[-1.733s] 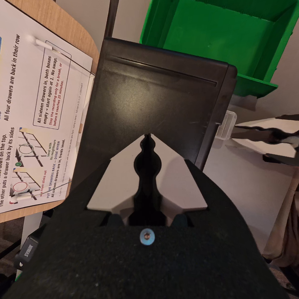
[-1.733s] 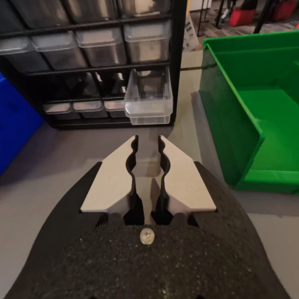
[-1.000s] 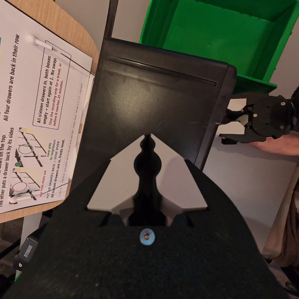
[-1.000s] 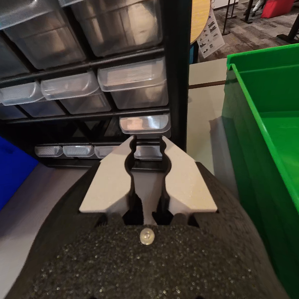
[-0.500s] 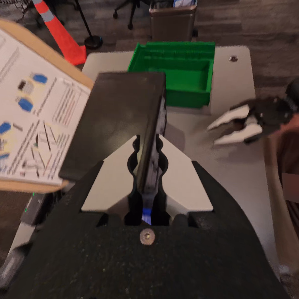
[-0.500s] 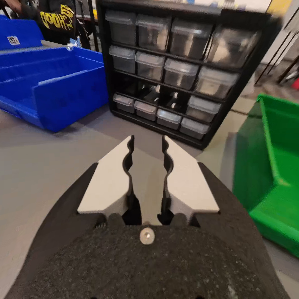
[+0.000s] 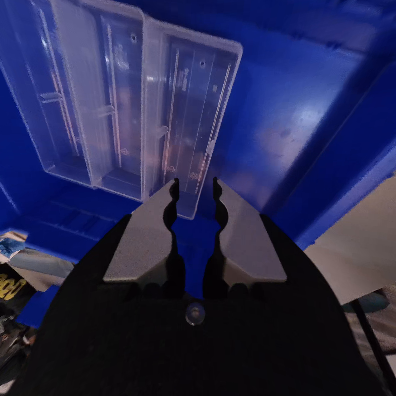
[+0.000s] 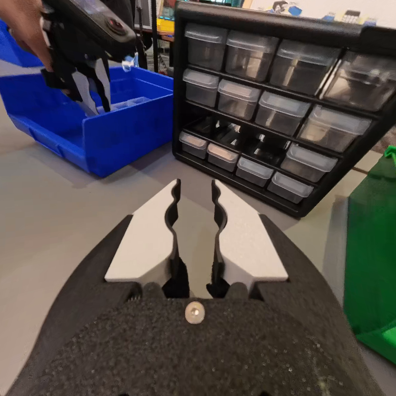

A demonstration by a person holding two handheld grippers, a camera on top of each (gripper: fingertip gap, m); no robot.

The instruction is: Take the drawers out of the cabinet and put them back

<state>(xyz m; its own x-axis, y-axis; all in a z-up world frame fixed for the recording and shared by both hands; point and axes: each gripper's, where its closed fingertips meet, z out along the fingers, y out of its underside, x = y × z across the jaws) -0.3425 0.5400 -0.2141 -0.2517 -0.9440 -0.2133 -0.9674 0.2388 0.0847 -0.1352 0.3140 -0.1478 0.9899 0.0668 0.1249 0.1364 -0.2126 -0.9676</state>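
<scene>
1. Half a second ago the left gripper looked along the top of the black cabinet; it has since swung over into the blue bin and now hangs above two clear drawers lying side by side on the bin floor.
2. Its jaws are spread and hold nothing, with the near end of the right-hand drawer showing between the fingertips.
3. The right gripper has pulled back from the cabinet front; its jaws are likewise parted and empty, above the grey table.
4. The cabinet stands between the blue bin and a green bin. Most of its slots hold drawers, but three slots in the third row look empty.
5. Judged from this, the task is in its put-back phase: the left gripper appears ready to close on a loose drawer, which would then go into one of the open slots.
</scene>
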